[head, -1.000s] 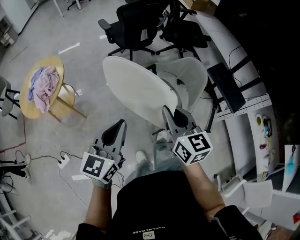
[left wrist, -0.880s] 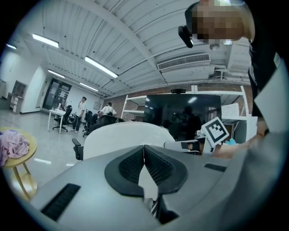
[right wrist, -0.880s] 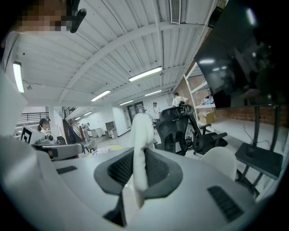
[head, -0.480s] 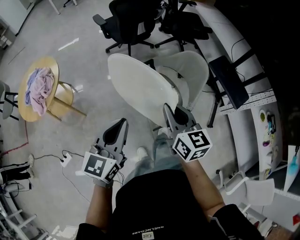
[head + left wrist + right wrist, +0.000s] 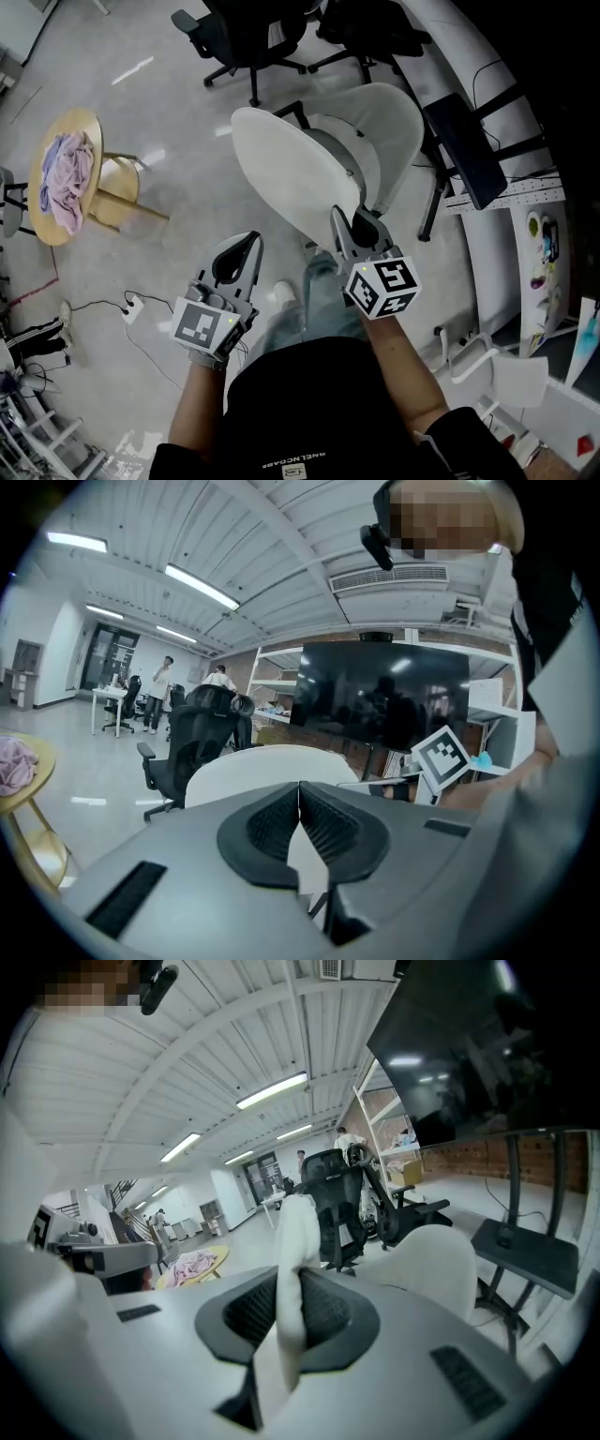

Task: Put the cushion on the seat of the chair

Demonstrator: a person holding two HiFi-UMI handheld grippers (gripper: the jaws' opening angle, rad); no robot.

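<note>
The white round cushion (image 5: pixel 292 176) hangs tilted over the white shell chair (image 5: pixel 392 120), covering most of the chair's seat from the head view. My right gripper (image 5: pixel 349 223) is shut on the cushion's near edge; in the right gripper view the white edge (image 5: pixel 292 1241) stands pinched between the dark pads, with the chair (image 5: pixel 441 1260) to the right beyond it. My left gripper (image 5: pixel 236 266) is lower left of the cushion, apart from it. Its jaws are shut with nothing between them, and the cushion (image 5: pixel 267 766) shows beyond its tips (image 5: pixel 300 794).
A round wooden table (image 5: pixel 45 223) with a pink cloth (image 5: pixel 64 174) stands at the left. Black office chairs (image 5: pixel 246 28) are behind the white chair. A dark monitor on a stand (image 5: pixel 461 148) and a white curved desk (image 5: pixel 497 66) are at the right. A power strip (image 5: pixel 129 306) lies on the floor.
The cushion and the right gripper have shifted right and down, closer over the white chair. The left gripper has also moved a little forward and to the right, still shut.
</note>
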